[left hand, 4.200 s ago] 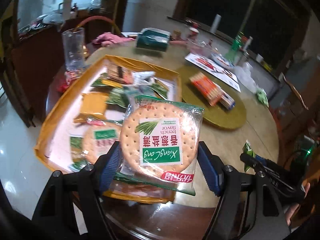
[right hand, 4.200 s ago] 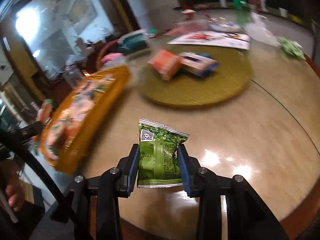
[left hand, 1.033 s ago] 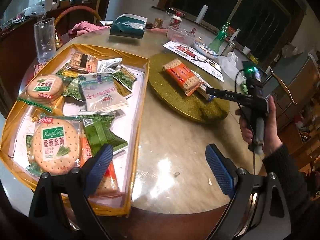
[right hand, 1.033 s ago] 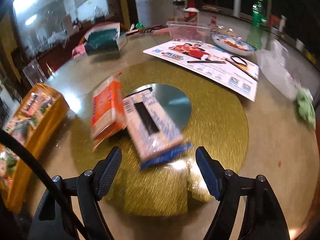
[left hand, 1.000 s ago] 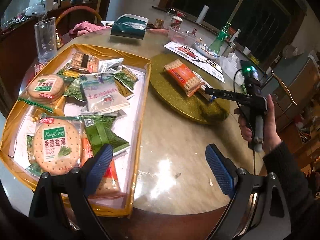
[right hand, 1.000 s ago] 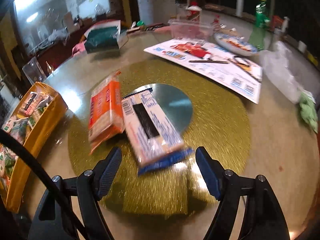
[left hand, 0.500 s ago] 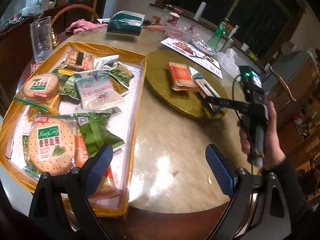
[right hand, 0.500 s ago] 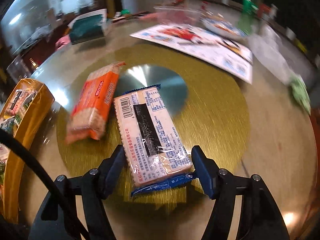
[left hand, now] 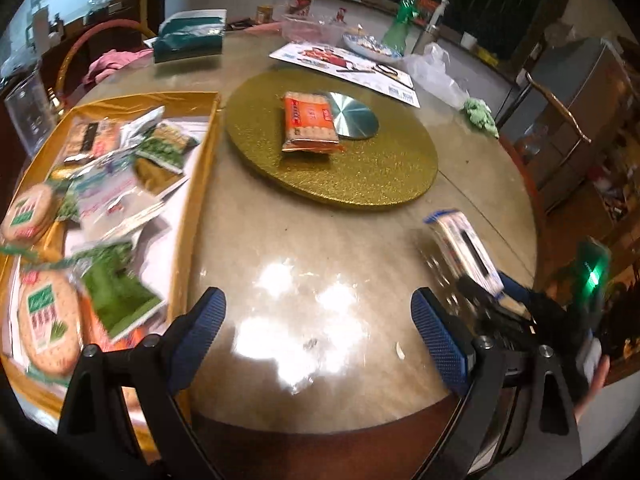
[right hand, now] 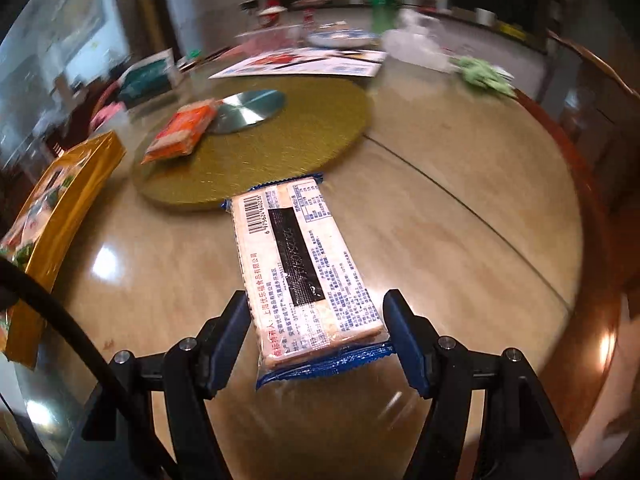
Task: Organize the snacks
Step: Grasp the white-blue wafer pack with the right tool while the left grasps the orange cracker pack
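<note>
blue-edged cracker pack [right hand: 308, 276] lifted off turntable [right hand: 280, 140]

Glossy stone-like tabletop [left hand: 312, 248], glittery gold turntable [left hand: 360, 176] (shiny metal hub [left hand: 354, 116])

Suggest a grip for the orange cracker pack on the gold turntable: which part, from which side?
Take the orange cracker pack across its two long edges, near the middle, coming down from above. It lies flat on the gold turntable, a long slab with crimped ends that would likely slip. One corner sits by the metal hub, so keep a finger clear there. The left tool is open and free; the right tool holds the white pack.
</note>
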